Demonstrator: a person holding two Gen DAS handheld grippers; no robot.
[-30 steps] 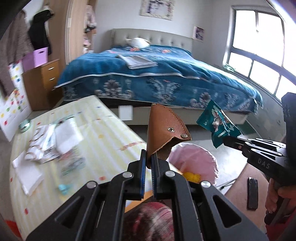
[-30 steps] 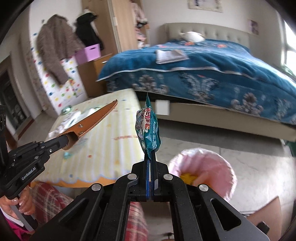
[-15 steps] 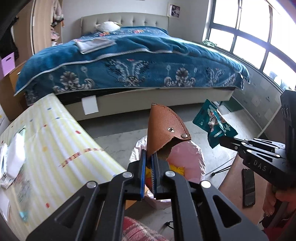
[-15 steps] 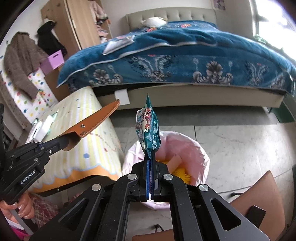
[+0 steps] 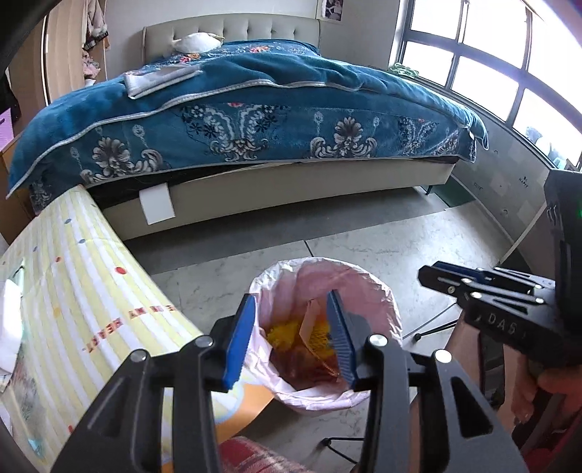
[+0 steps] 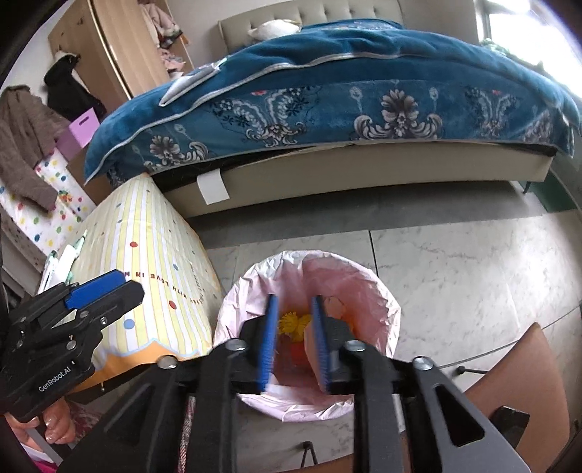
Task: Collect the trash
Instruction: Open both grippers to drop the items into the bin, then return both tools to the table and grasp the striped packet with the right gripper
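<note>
You stand on a pale marbled tile floor (image 5: 382,254) beside a bed with a blue floral blanket (image 5: 254,120). Your left gripper (image 5: 291,340) and right gripper (image 6: 293,342) hover over the pink-lined round waste bin (image 6: 378,291). The jaws of both have just been opening, nothing between them. Yellow and tan trash (image 5: 313,327) lies inside the bin.

You are in a home bedroom: a bed (image 5: 254,120) with a blue floral blanket (image 5: 232,134) and padded headboard (image 5: 232,31), a wardrobe (image 6: 120,47) with clothes, coats (image 6: 22,138) hanging, a big window (image 5: 483,62), marble floor tiles (image 6: 454,262).
</note>
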